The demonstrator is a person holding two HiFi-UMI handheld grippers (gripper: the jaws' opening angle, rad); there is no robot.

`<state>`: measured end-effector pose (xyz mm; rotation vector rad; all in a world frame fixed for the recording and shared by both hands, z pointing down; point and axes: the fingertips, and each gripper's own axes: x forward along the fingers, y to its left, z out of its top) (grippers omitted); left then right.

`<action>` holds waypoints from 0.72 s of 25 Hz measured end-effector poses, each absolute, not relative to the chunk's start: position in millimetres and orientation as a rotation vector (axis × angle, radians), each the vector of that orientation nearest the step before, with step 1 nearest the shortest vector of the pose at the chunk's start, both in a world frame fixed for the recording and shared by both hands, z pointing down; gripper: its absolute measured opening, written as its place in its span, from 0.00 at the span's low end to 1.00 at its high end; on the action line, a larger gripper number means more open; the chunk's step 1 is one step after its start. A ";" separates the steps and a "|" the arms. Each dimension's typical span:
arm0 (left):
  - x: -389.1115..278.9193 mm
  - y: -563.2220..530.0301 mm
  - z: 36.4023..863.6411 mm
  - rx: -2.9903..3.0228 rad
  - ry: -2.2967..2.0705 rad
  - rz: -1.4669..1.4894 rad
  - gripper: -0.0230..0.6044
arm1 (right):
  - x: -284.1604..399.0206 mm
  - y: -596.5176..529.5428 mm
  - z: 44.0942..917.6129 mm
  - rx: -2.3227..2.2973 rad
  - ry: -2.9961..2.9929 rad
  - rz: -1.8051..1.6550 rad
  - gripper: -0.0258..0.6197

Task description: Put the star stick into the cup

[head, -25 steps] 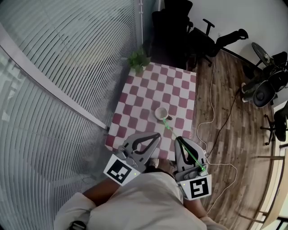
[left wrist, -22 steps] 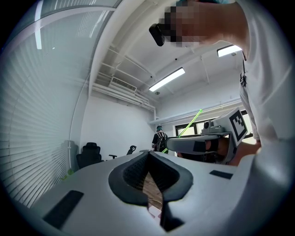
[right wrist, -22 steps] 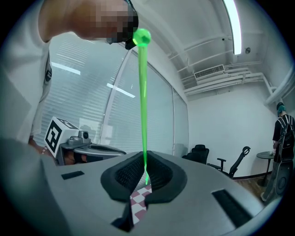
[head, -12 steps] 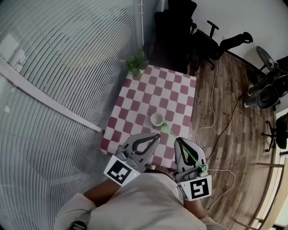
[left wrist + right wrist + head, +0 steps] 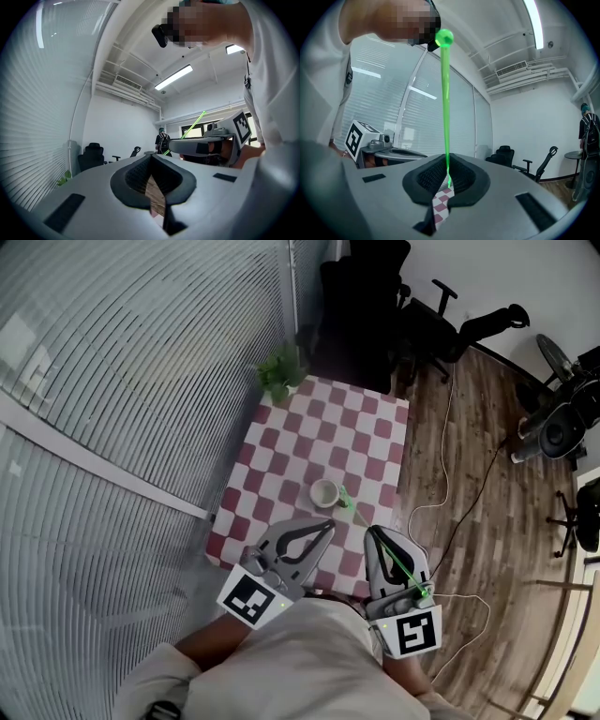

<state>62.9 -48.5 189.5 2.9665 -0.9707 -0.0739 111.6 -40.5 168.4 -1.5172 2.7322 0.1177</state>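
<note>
A pale cup [image 5: 324,492] stands on the red and white checkered table [image 5: 319,437], near its front right part. My right gripper [image 5: 372,532] is shut on a thin green star stick [image 5: 394,563]. The stick's star end [image 5: 346,493] hovers just right of the cup's rim. In the right gripper view the stick [image 5: 446,108] rises from the closed pads [image 5: 440,176] up to its ball end [image 5: 444,37]. My left gripper [image 5: 328,522] hangs over the table's front edge, left of the right one, shut and with nothing in it [image 5: 151,160].
A small potted plant [image 5: 278,372] sits at the table's far left corner. Black office chairs [image 5: 361,306] stand behind the table. A white cable [image 5: 439,491] lies on the wooden floor to the right. Window blinds [image 5: 122,381] fill the left side.
The table and cup have slid slightly lower and left in the head view. The stick's star end now shows clearly beside the cup's right rim. Both grippers keep their places.
</note>
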 end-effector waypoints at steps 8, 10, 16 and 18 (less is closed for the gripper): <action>52.5 -68.4 181.5 3.006 -0.941 -0.076 0.09 | 99.0 -60.0 157.9 -1.547 2.687 0.101 0.10; 46.4 -75.0 178.8 3.008 -0.936 -0.075 0.09 | 94.8 -65.8 153.6 -1.555 2.677 0.111 0.10; 29.4 -91.0 177.2 3.037 -0.912 -0.062 0.09 | 79.9 -78.3 151.0 -1.583 2.659 0.122 0.10; 26.0 -93.6 178.8 3.038 -0.904 -0.050 0.09 | 76.8 -80.6 153.2 -1.584 2.668 0.132 0.10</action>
